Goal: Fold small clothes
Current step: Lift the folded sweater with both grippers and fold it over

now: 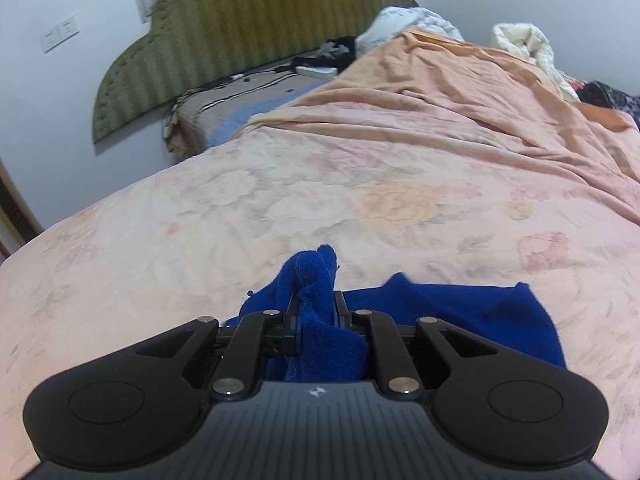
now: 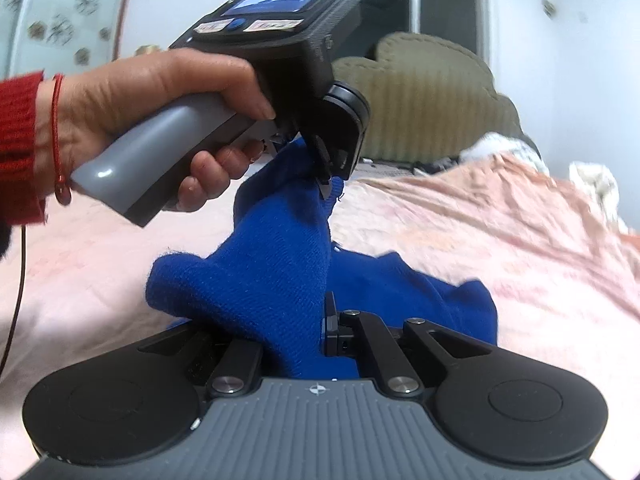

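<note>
A small blue knit garment (image 1: 460, 312) hangs between both grippers above the pink floral bedspread (image 1: 320, 184). My left gripper (image 1: 316, 308) is shut on a bunched corner of it, a tuft sticking out past the fingertips. In the right wrist view the blue garment (image 2: 276, 272) stretches up from my right gripper (image 2: 320, 320), shut on its near edge, to the left gripper (image 2: 326, 176) held in a person's hand (image 2: 160, 112) with a red sleeve. Blue cloth hides the right gripper's left finger.
A green padded headboard (image 1: 240, 36) stands at the far end of the bed. Rumpled white bedding (image 1: 524, 44) and dark clothes (image 1: 340, 48) lie near it. A thin cable (image 2: 16, 280) hangs at the left. Wrinkled peach blanket (image 1: 480, 92) covers the bed's right side.
</note>
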Available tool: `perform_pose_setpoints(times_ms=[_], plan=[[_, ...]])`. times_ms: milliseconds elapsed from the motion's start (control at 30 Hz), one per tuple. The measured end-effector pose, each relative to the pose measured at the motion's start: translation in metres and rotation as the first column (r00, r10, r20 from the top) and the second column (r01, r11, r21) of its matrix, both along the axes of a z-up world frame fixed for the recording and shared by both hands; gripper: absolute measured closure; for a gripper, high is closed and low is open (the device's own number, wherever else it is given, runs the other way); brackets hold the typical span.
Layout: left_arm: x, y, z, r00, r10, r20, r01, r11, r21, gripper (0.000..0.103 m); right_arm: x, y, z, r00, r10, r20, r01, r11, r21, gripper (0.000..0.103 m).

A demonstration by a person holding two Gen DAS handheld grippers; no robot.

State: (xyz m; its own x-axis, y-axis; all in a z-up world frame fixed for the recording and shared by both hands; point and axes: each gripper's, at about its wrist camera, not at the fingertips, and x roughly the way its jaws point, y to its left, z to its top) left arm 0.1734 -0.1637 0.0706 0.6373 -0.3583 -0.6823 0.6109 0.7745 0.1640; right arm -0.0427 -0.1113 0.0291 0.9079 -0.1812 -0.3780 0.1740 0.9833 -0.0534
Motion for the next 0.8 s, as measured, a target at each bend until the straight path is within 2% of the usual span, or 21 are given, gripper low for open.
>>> perform_pose_setpoints(times_ms=[167, 400, 467, 567, 633, 800], plan=[[-0.003, -0.035, -0.016, 0.999, -0.031, -0.011, 0.031, 0.999, 0.015, 0.09, -0.005, -0.033, -0.01, 0.999, -0.044, -0.015, 0.045, 0.992, 0.116, 0.097], [-0.015, -0.072, -0.041, 0.997, -0.075, 0.013, 0.074, 0.996, 0.054, 0.091, -0.012, -0.066, -0.026, 0.995, -0.093, -0.027, 0.097, 0.966, 0.24, 0.097], [-0.014, -0.077, -0.045, 0.997, -0.076, -0.004, 0.076, 0.996, 0.038, 0.091, -0.011, -0.075, -0.031, 0.995, -0.095, -0.036, 0.102, 0.954, 0.282, 0.097], [-0.01, -0.082, -0.047, 0.995, -0.093, -0.043, 0.093, 0.996, 0.005, 0.091, -0.01, -0.09, -0.039, 0.994, -0.09, -0.063, 0.107, 0.918, 0.381, 0.093], [-0.007, -0.084, -0.045, 0.995, -0.077, -0.056, 0.077, 0.997, -0.007, 0.091, -0.011, -0.1, -0.045, 0.993, -0.091, -0.081, 0.118, 0.885, 0.451, 0.077], [0.002, -0.076, -0.031, 0.994, -0.047, -0.097, 0.037, 0.995, -0.097, 0.088, -0.022, -0.119, -0.055, 0.994, -0.079, -0.081, 0.111, 0.809, 0.577, 0.075]])
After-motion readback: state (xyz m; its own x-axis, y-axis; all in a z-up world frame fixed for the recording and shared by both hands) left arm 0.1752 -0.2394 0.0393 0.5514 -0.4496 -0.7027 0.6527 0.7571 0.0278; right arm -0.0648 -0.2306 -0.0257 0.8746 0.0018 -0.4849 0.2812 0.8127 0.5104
